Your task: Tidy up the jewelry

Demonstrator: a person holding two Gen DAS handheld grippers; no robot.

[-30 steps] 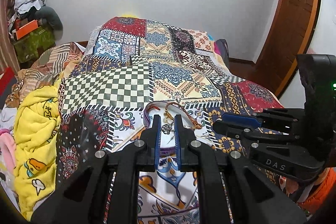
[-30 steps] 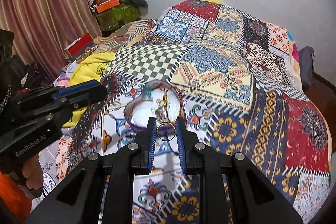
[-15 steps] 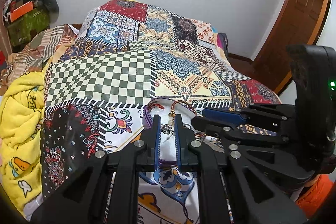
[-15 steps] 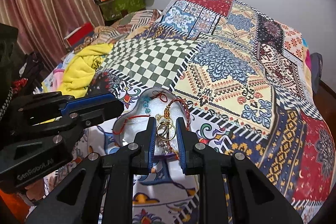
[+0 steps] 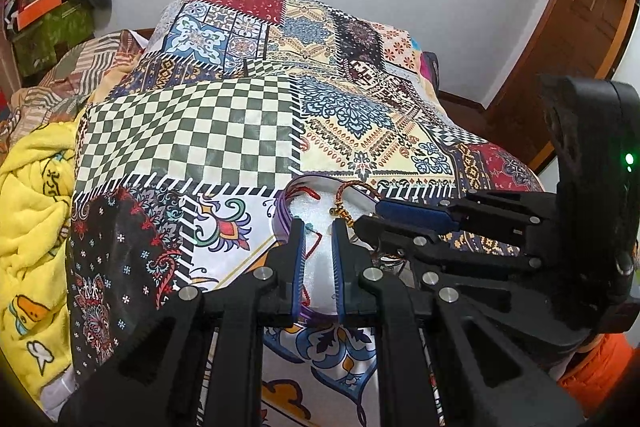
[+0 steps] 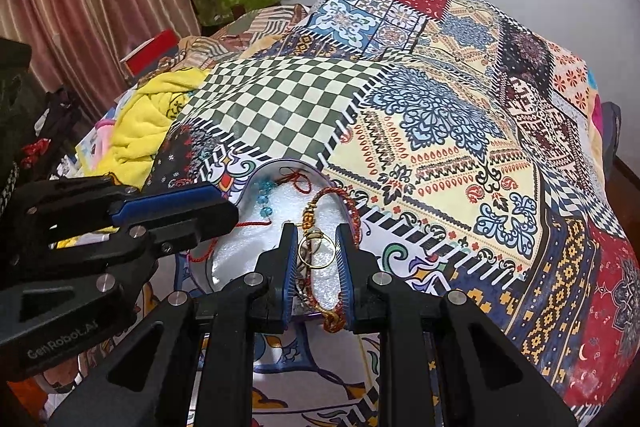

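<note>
So over on the far left there's just a yellow blanket (image 5: 36, 211) bunched at the edge of the bed (image 5: 192, 139), out of the way of what we're doing. Moving in, our left gripper (image 5: 318, 227) sits low over the heart-shaped tray (image 5: 280, 223), jaws narrowed to a small gap with only the white padding and a bit of red cord showing between them, so we'd call it empty, probably parked there to steady or wait its turn. The tray itself lies on the patchwork bedspread and keeps all the loose bits corralled: blue beads (image 6: 264, 197), red string (image 6: 298, 181), a braided red-and-gold bracelet (image 6: 340, 205). Then the right gripper (image 6: 317, 251), also narrowed, with the gold ring (image 6: 317, 251) sitting right between its pads. They look like they're pinching it, though we can't swear contact on both sides. It's angled down over the tray, which makes sense if the ring's being placed into it.
</note>
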